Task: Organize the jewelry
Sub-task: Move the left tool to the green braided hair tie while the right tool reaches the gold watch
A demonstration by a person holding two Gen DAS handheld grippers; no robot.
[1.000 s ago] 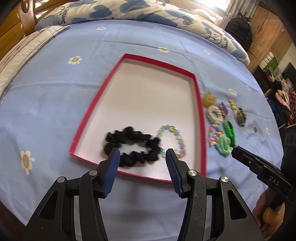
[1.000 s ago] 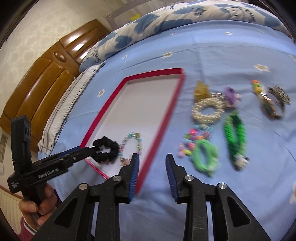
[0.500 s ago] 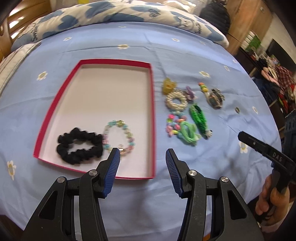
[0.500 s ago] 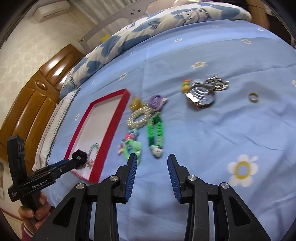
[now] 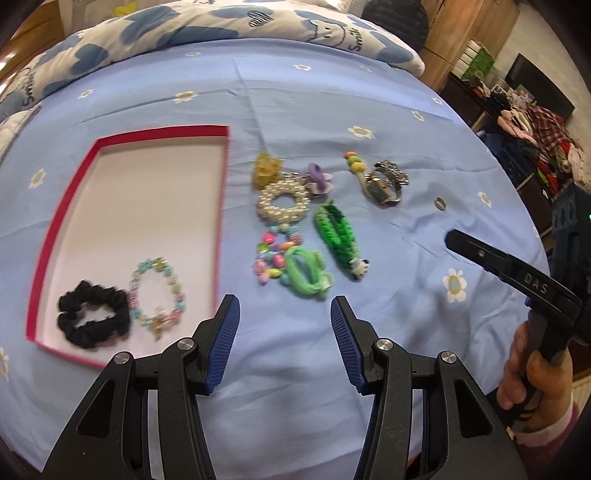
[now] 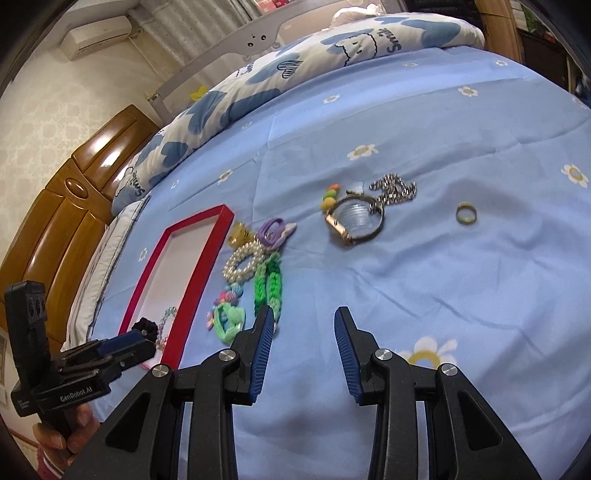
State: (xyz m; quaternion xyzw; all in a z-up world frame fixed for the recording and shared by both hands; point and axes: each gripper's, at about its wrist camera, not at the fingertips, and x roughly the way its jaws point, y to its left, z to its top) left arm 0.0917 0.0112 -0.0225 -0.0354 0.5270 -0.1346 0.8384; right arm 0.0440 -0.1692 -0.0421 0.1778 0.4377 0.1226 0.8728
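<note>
1. Left wrist view: one red tray holds two pieces, a black scrunchie and a pastel bead bracelet.
2. Right wrist view alone shows the air conditioner.
3. Left gripper and right gripper both gape empty; the loose jewelry cluster lies at twelve o'clock of the left.

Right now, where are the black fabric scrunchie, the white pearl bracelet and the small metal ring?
black fabric scrunchie [image 5: 92, 319], left wrist view, ruffled band.
white pearl bracelet [image 5: 282, 201], left wrist view, beaded loop.
small metal ring [image 6: 465, 214], right wrist view, band.

Even daylight, slight blur, fisheye bending
</note>
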